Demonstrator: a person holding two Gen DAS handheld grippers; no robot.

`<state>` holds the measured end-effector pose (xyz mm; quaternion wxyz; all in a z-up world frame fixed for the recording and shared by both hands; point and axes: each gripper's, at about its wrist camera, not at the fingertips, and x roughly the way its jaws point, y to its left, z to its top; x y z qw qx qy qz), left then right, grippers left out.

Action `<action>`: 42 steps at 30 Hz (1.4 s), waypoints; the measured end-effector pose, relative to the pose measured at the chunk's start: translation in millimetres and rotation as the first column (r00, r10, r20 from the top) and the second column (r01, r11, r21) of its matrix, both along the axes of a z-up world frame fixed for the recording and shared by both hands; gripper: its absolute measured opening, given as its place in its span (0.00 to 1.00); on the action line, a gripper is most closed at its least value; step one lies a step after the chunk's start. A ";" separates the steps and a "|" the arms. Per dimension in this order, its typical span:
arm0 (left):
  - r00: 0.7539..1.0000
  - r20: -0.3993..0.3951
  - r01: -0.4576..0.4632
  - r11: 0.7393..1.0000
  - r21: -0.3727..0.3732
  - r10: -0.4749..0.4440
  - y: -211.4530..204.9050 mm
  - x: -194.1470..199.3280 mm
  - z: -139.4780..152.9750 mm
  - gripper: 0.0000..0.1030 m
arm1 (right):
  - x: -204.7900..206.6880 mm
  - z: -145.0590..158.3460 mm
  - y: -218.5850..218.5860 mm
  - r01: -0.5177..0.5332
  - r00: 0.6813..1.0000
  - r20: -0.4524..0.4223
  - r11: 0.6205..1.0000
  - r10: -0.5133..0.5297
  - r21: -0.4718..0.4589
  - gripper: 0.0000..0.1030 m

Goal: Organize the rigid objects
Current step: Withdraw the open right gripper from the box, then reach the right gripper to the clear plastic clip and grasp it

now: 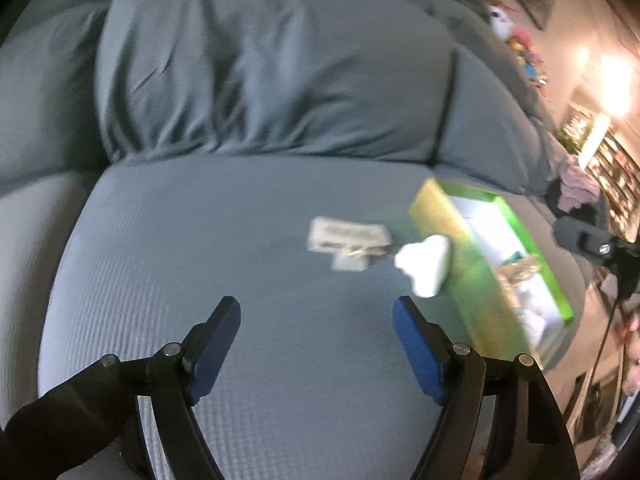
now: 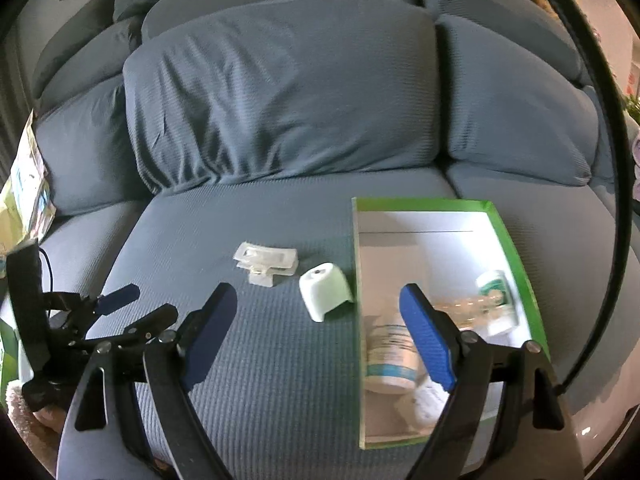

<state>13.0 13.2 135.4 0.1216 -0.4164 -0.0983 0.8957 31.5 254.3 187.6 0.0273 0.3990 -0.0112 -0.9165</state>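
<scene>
- Left wrist view: left gripper (image 1: 316,316), black arms with blue pads, nearest the lens; fingers (image 1: 218,344) were spread wide with nothing between them, over the grey sofa seat cushion (image 1: 200,240).
- Clear plastic packet (image 1: 348,240), blurred, lay flat on the cushion ahead of the fingers.
- White plastic cap (image 1: 426,266) lay just right of the packet, close beside the near wall of the green box (image 1: 452,240).
- Green box stood open on the right of the cushion, white inside; contents too blurred to name.
- Right wrist view: right gripper (image 2: 316,304), fingers (image 2: 428,340) were released and empty, the right one above the box's opening, the left one above the cushion.
- Box held a white jar with a blue band (image 2: 386,360), a green-and-white labelled container (image 2: 496,288) and a small white item (image 2: 424,402) at the near end.
- Cap sat just beside the box's left wall, and the packet lay left of it, apart.
- Left gripper showed at far left, its fingers parted.
</scene>
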 end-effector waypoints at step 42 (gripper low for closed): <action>0.981 0.038 -0.193 0.980 0.039 0.192 -70.7 -22.5 -34.5 0.76 | -169.4 -143.4 -80.6 0.034 0.887 0.460 0.999 -0.042 0.025 0.94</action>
